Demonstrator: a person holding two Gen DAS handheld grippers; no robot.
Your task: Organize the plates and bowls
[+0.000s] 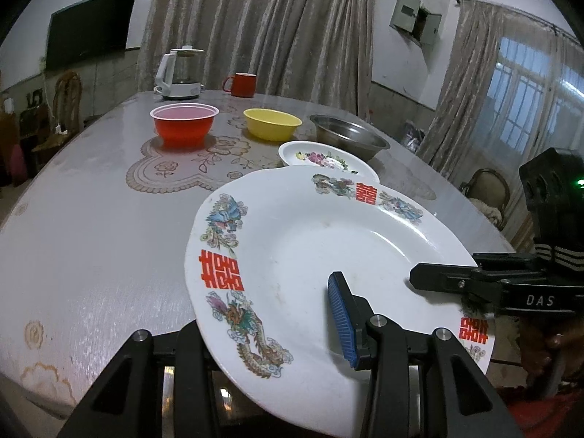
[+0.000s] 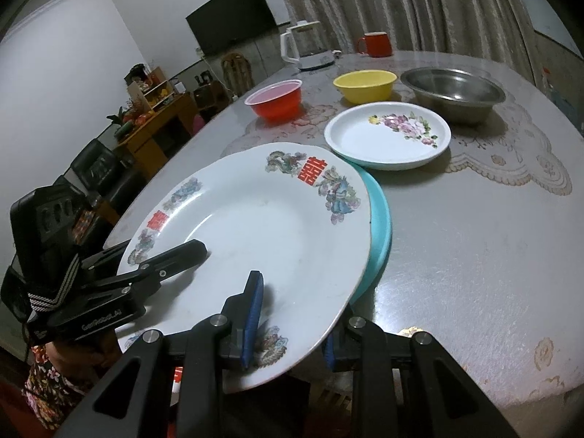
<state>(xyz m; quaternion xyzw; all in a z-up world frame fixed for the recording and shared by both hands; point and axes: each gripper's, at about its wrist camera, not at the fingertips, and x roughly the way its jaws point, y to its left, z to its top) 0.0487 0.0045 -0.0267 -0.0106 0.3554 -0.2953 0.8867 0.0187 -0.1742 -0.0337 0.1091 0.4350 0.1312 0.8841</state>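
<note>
Plate with red characters fills lower centre, tilted above the table, gripped at its near rim by both the left gripper and right gripper; teal plate sits underneath

Left gripper: matte black frame, angular struts with triangular cutouts, round silver screws at the pivots. Blue ribbed pad on one finger. Right gripper: same black build, same silver screws, blue ribbed pads. White lettering on the side of each body. Black camera block behind the fingers, small green light on one. Black-and-white striped strap looped round. Floral-print sleeve, red patches.
</note>
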